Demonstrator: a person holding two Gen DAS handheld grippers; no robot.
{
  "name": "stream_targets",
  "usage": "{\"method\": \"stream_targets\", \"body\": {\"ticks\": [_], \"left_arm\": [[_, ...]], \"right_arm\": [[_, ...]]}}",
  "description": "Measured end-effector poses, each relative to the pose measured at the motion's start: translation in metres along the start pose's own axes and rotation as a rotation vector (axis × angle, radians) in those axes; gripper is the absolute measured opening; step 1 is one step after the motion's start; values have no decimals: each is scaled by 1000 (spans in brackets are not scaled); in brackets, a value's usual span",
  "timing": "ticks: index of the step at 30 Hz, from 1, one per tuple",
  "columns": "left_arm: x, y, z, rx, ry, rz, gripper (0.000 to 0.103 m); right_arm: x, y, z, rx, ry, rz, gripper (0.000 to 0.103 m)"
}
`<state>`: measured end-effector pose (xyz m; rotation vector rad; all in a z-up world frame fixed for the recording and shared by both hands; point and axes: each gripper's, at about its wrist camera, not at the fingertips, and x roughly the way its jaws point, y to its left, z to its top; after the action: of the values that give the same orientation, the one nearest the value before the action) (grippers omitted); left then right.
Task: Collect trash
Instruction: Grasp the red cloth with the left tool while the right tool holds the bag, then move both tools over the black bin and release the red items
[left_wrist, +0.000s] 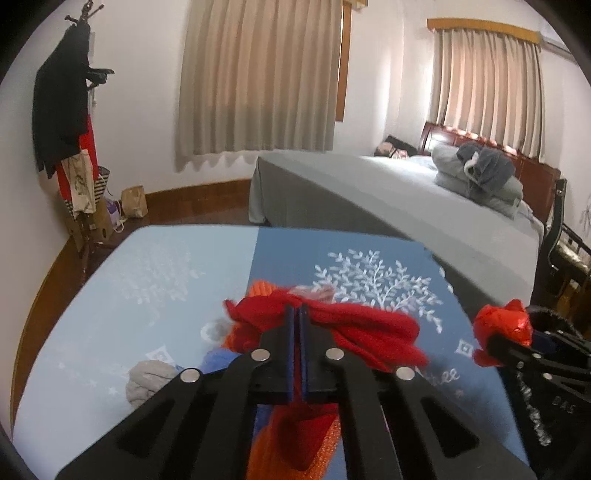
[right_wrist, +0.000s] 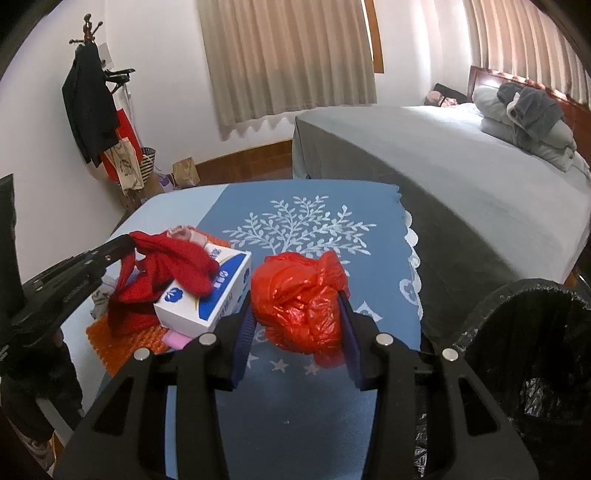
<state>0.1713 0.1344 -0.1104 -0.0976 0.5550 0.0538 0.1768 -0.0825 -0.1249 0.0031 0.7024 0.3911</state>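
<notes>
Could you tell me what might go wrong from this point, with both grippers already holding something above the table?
1. The left gripper is shut on a red cloth draped over the tissue box; lifting may drag the box along.
2. The right gripper pinches a crumpled red plastic bag; it could slip out before reaching the black-lined bin.

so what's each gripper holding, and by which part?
Left gripper: red cloth, pinched at a bunched fold. Right gripper: crumpled red plastic bag, clamped across its sides.
</notes>
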Motion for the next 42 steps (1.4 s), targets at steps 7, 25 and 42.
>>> {"method": "stream_targets", "body": {"ticks": [7,25,42], "left_arm": [[-30,-6,16,-8,-67,-42,2],[-78,-93,43,71,-148,-303,2],[-83,-233,17,201,-61,-594,2]], "right_arm": [[-19,-1,11,-6,-42,2,41],[-102,-53,18,38,-151,-88,41],[-178,-151,-41,158,-150,-322,41]]}}
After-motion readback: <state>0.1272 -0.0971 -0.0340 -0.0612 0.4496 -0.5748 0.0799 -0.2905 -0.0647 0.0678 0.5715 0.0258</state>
